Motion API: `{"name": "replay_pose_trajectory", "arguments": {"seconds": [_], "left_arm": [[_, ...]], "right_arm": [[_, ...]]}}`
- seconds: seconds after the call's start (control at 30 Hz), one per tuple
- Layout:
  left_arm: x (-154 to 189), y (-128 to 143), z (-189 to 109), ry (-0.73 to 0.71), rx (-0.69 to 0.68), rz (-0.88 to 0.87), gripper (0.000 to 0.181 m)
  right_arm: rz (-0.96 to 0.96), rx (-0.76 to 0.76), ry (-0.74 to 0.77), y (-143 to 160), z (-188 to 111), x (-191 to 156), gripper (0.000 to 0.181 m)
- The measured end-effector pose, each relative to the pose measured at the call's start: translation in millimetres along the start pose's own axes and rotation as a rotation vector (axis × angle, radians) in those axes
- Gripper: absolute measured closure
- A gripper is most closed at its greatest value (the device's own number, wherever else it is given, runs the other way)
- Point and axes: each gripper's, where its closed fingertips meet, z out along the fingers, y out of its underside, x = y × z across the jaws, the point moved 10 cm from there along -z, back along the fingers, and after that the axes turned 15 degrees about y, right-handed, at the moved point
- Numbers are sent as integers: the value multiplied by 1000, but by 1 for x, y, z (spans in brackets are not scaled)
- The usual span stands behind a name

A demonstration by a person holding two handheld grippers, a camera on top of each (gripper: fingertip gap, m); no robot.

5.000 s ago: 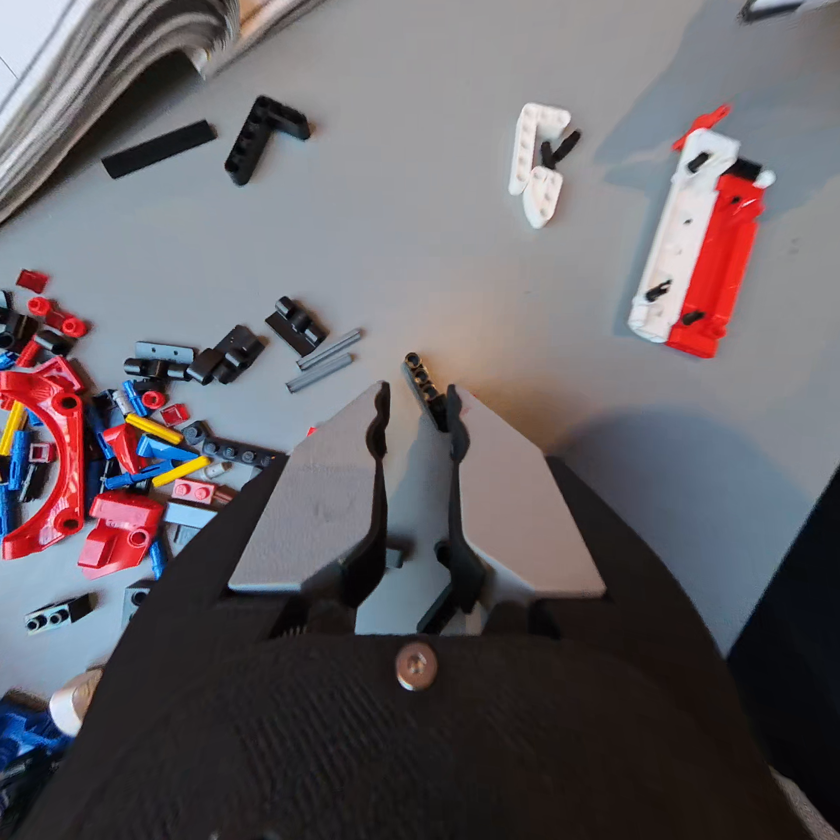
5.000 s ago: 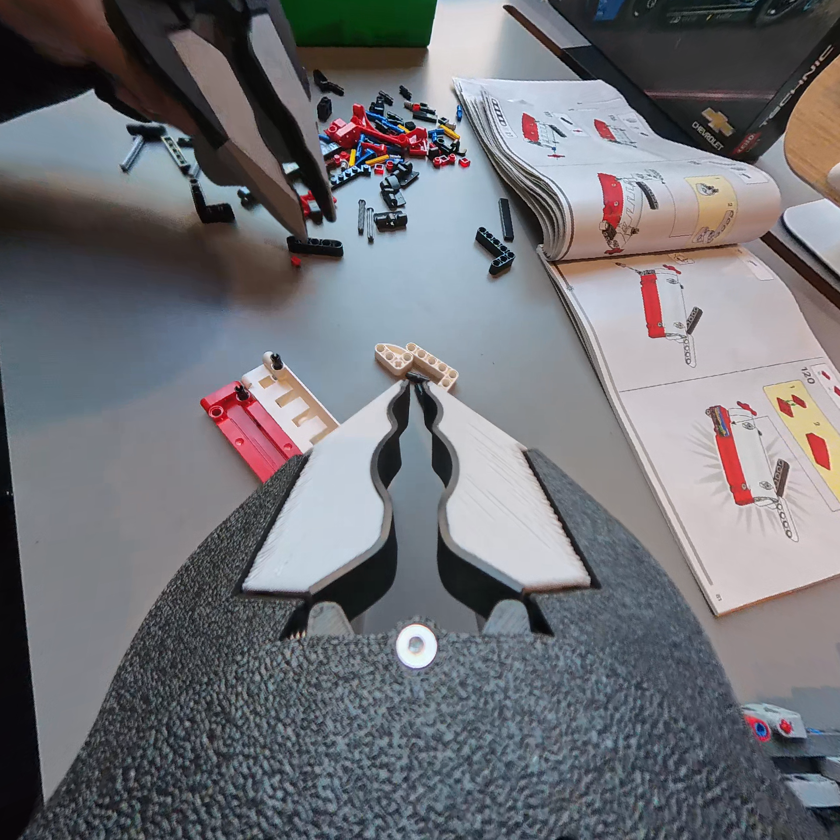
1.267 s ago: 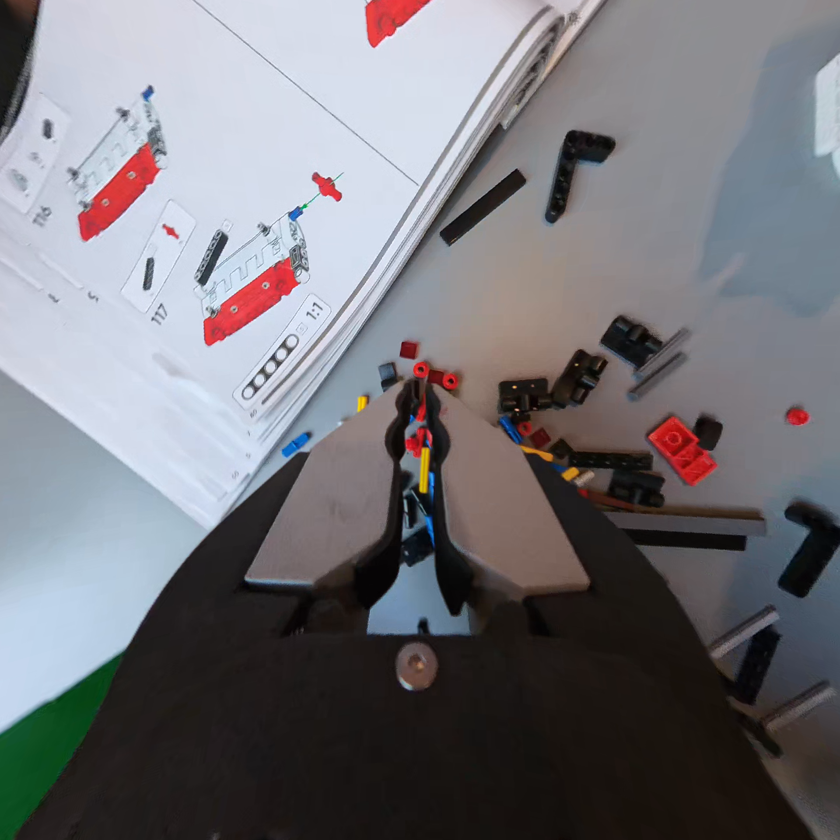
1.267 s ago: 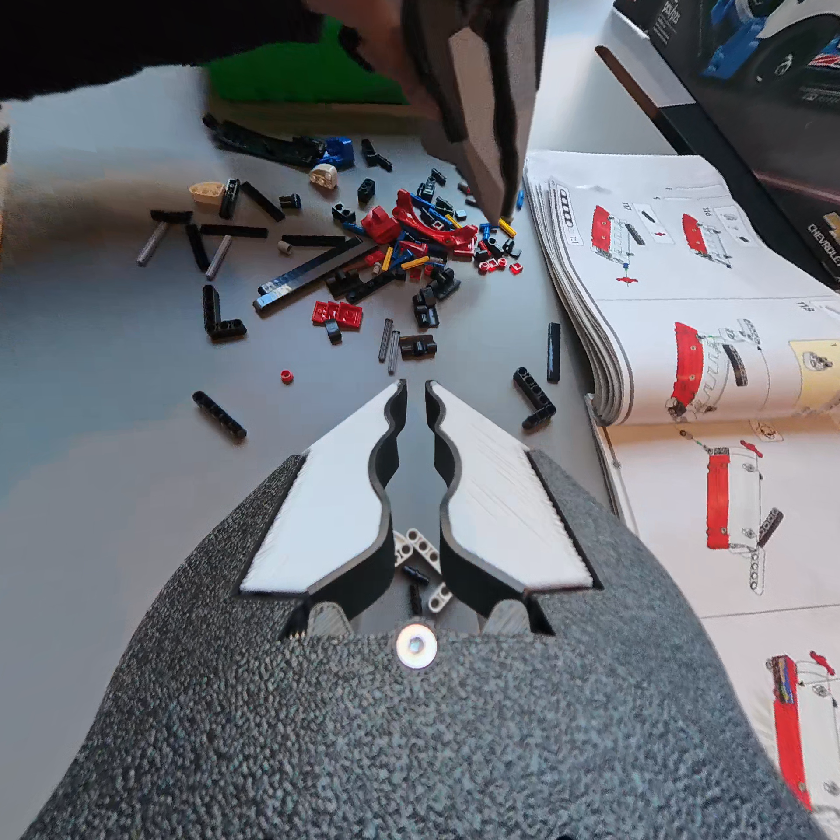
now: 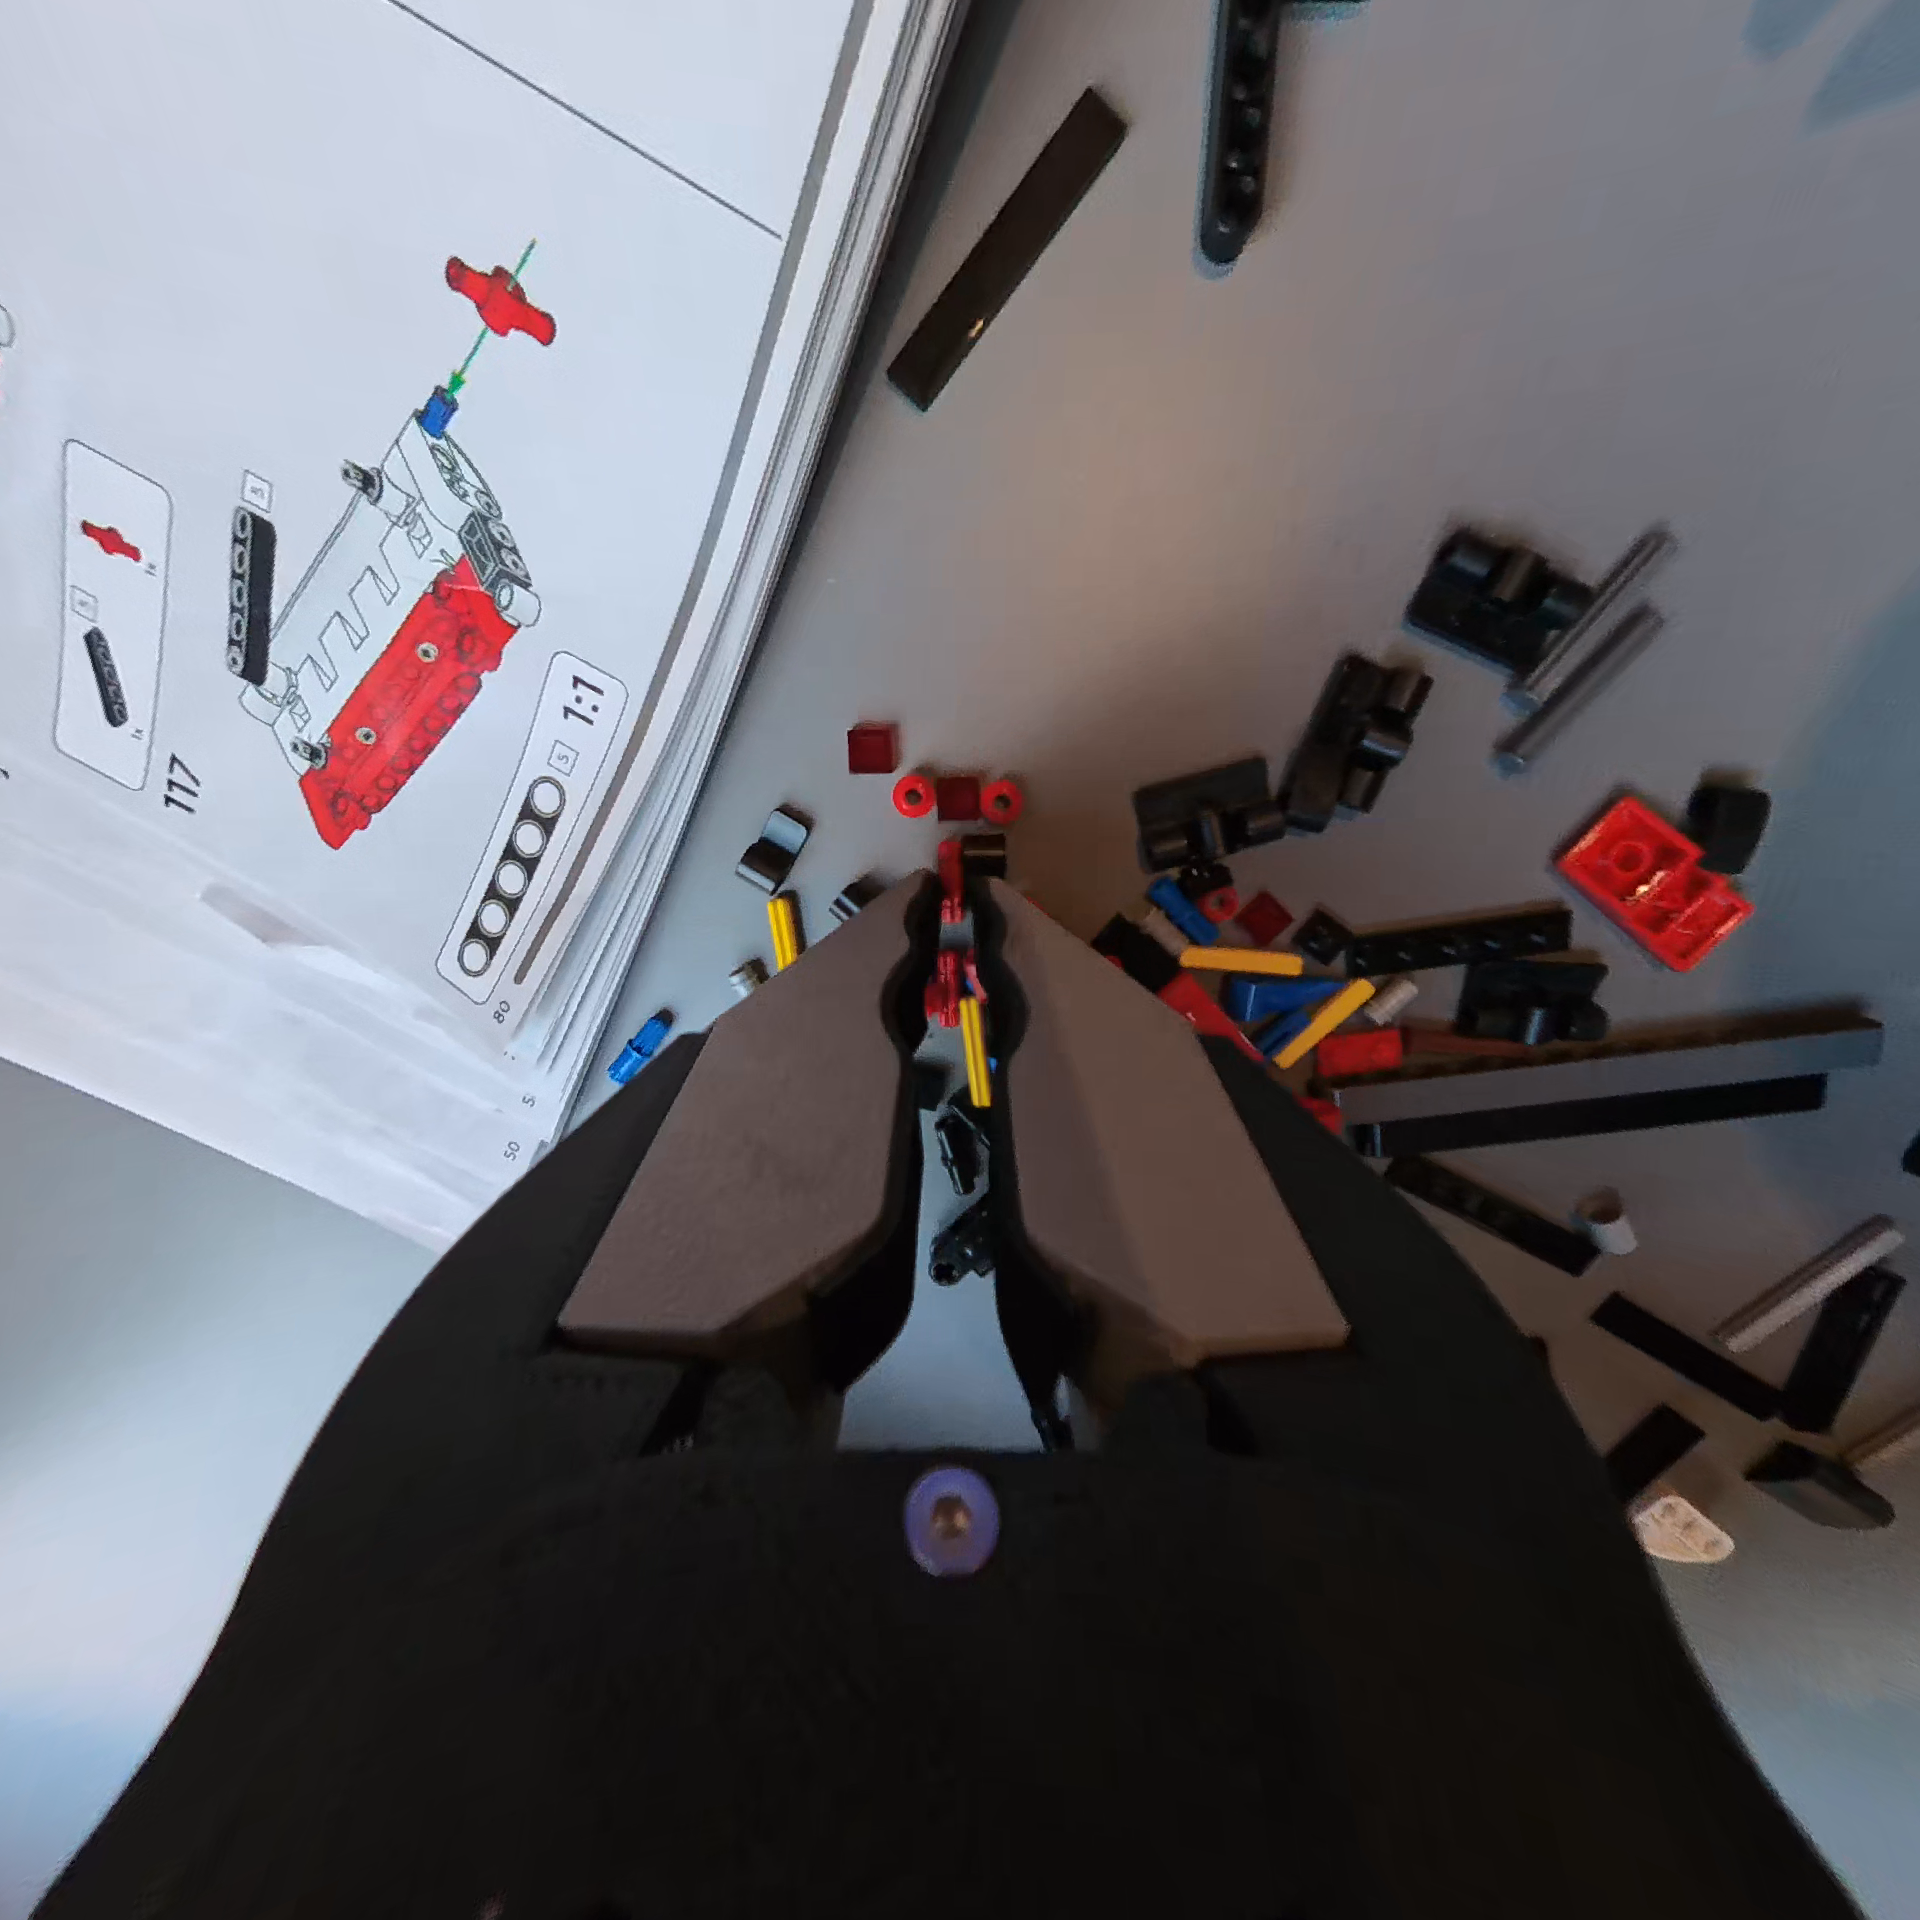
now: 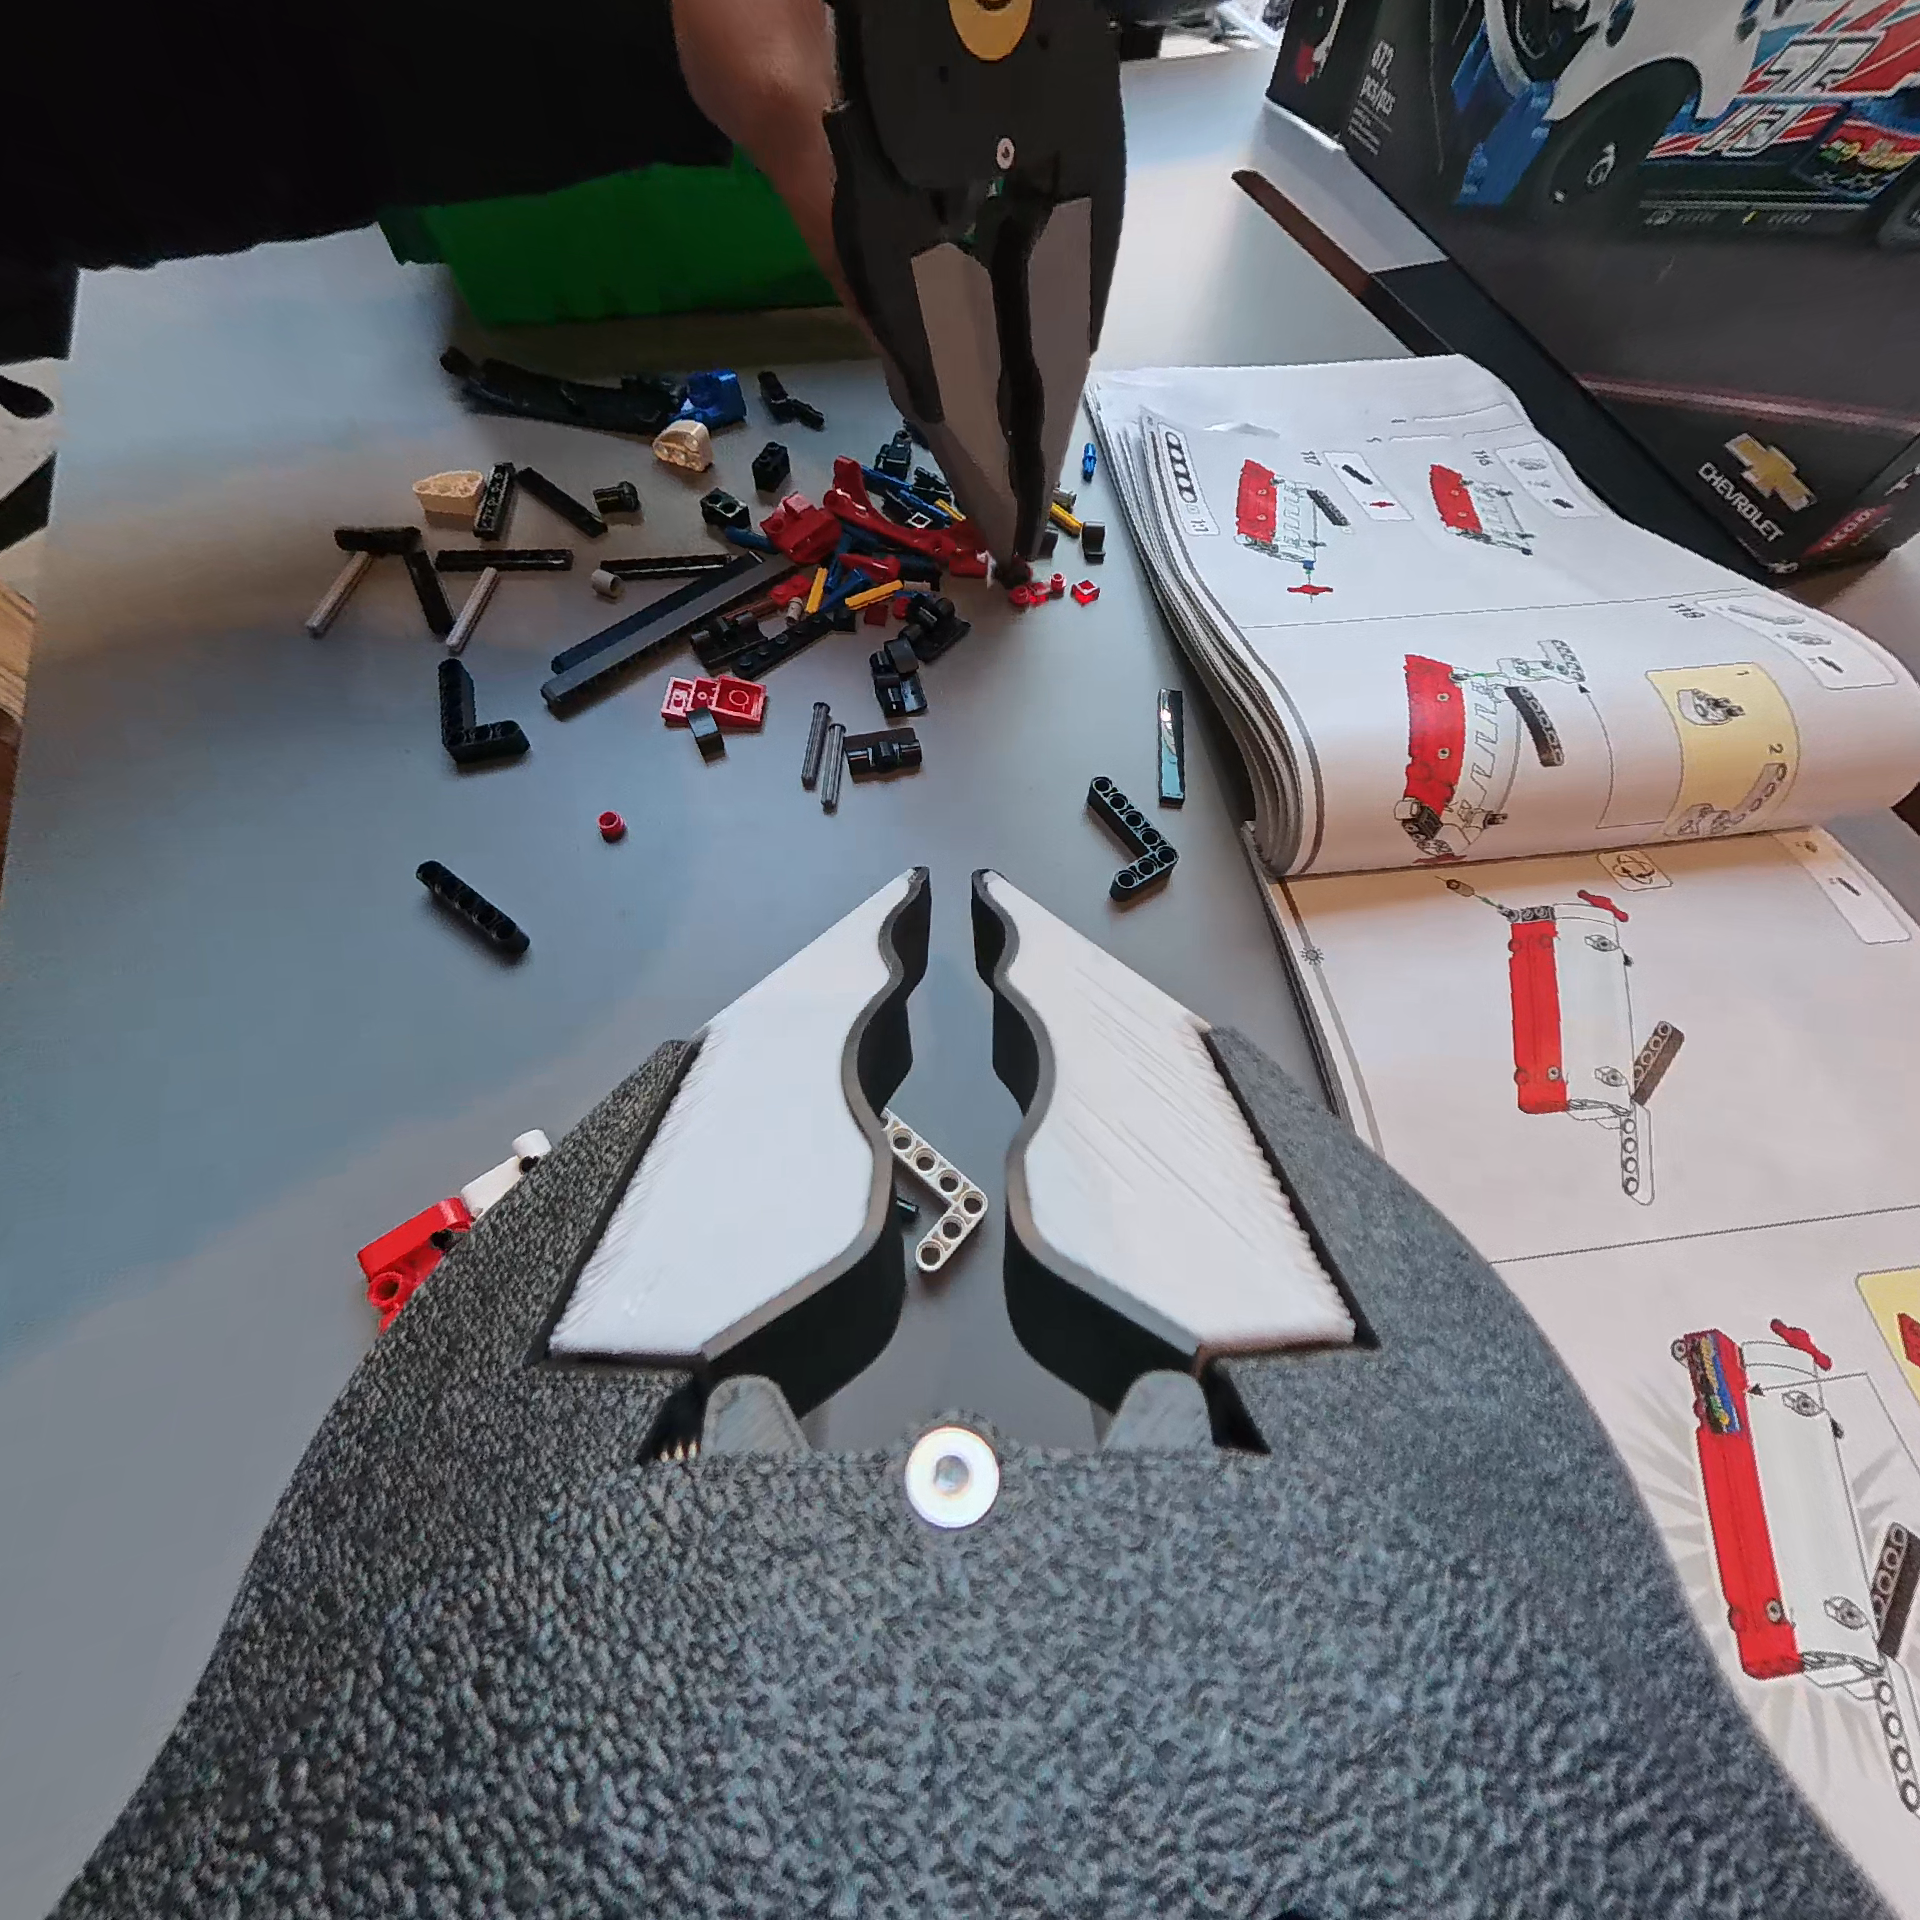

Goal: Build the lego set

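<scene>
The left tongs (image 5: 954,883) point steeply down into the pile of loose bricks (image 6: 831,582) on the grey desk (image 6: 260,935), at the pile's edge nearest the open instruction booklet (image 6: 1455,644). Their tips are nearly pressed together around a small red pin (image 5: 948,935), which stands in the narrow gap between them. Whether the tips actually clamp the pin or only flank it cannot be told for sure. Just past the tips lie a short red connector (image 5: 956,798) with two round ends and a small dark red square tile (image 5: 871,748). A yellow rod (image 5: 975,1049) lies under the gap, farther back along the tongs.

The right tongs (image 6: 951,883) hang over a bare part of the desk, well short of the pile, with a slim gap between the tips and nothing in it. Below them lies a white angled beam (image 6: 940,1195) with holes, seen through the wider gap nearer the base of the tongs. A red and white built section (image 6: 436,1226) peeks out at the left edge of the right tongs' body. A black straight beam (image 6: 473,906) lies alone to the left, and a black angled beam (image 6: 1138,836) lies to the right, near the booklet. A green box (image 6: 603,249) stands behind the pile, and the set's printed box (image 6: 1662,208) stands beyond the booklet.
</scene>
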Motion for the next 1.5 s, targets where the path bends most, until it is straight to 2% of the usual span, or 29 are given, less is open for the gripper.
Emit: {"name": "replay_pose_trajectory", "arguments": {"seconds": [0.37,0.63,0.73,0.83,0.97,1.1,1.27,1.5], "left_arm": [[1,2,-1,-24,-2,-1,181],[8,9,-16,-56,90,-32,181],[27,4,-29,-79,133,-17,181],[64,-12,-33,-84,182,22,181],[128,-38,-7,-75,237,69,181],[166,-54,34,-55,255,83,181],[171,-62,68,-46,197,67,181],[173,-62,72,-37,262,38,180]], "right_arm": [[5,-1,-6,1,-2,-1,174],[6,-5,2,2,-6,-1,174],[2,0,4,1,-9,-2,174],[1,2,3,1,-11,-3,174],[-2,8,-4,2,-14,-6,174],[-8,4,-13,4,-15,-10,174],[-4,-5,-10,8,-19,-17,174],[-5,-12,5,12,-28,-23,174]]}}
